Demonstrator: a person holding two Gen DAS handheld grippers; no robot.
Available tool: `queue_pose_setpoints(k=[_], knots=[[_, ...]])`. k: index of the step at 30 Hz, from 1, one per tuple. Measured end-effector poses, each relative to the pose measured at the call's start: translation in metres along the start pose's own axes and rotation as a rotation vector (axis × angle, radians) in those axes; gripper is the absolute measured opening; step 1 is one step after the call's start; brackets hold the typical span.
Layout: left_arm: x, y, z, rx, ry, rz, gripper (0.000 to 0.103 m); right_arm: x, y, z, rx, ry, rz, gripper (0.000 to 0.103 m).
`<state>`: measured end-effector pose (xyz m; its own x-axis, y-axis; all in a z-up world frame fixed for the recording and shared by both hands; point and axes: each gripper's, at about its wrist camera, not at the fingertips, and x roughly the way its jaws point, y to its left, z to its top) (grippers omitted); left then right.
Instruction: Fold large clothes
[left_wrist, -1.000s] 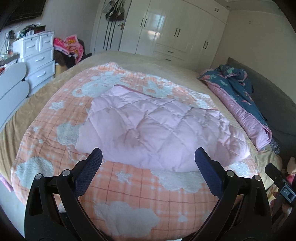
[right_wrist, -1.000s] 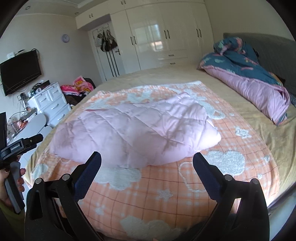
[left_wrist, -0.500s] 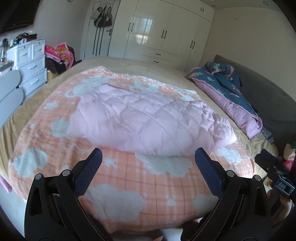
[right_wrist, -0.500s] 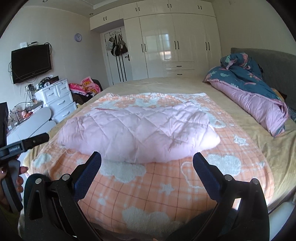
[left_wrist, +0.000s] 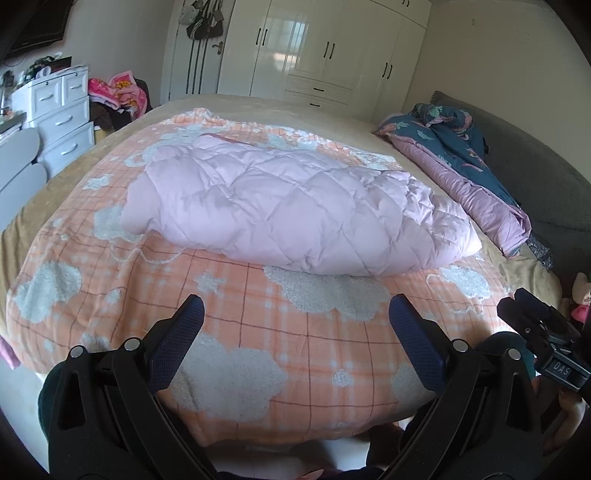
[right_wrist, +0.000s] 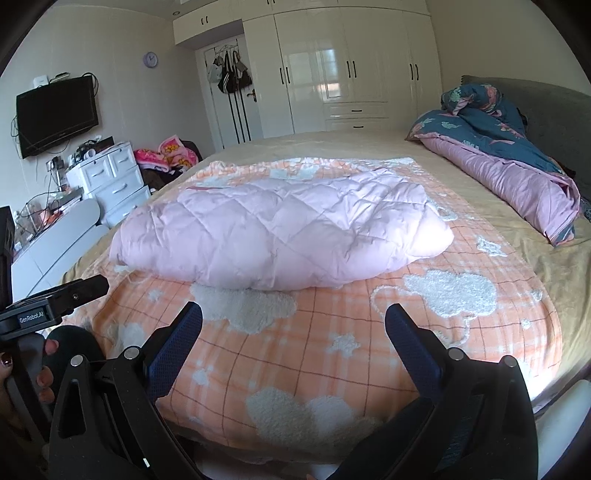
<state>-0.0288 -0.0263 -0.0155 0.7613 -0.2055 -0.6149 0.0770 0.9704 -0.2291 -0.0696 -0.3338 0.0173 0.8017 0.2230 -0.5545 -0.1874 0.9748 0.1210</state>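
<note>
A pink quilted puffy garment (left_wrist: 295, 210) lies folded in a thick bundle across the middle of the bed, on an orange checked blanket with white clouds (left_wrist: 258, 332). It also shows in the right wrist view (right_wrist: 280, 229). My left gripper (left_wrist: 293, 314) is open and empty, held back over the blanket's near edge, well short of the garment. My right gripper (right_wrist: 293, 317) is open and empty, also near the bed's foot. Each gripper's body shows at the edge of the other's view.
A blue and pink duvet (left_wrist: 469, 162) is bunched along the bed's right side by a grey headboard (left_wrist: 546, 173). White drawers (left_wrist: 62, 114) and a pile of clothes (left_wrist: 118, 92) stand at left. White wardrobes (right_wrist: 351, 70) line the far wall.
Both grippers have drawn back and lowered toward the foot of the bed, away from the garment. The garment lies as before.
</note>
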Motion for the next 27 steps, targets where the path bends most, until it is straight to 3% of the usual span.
queue_pose_setpoints(k=[27], knots=[[-0.0044,-0.0029,0.0008,0.015,-0.01,-0.001,0.094,-0.0069,0.0031,0.0019,-0.006,-0.01,-0.002,0.099]])
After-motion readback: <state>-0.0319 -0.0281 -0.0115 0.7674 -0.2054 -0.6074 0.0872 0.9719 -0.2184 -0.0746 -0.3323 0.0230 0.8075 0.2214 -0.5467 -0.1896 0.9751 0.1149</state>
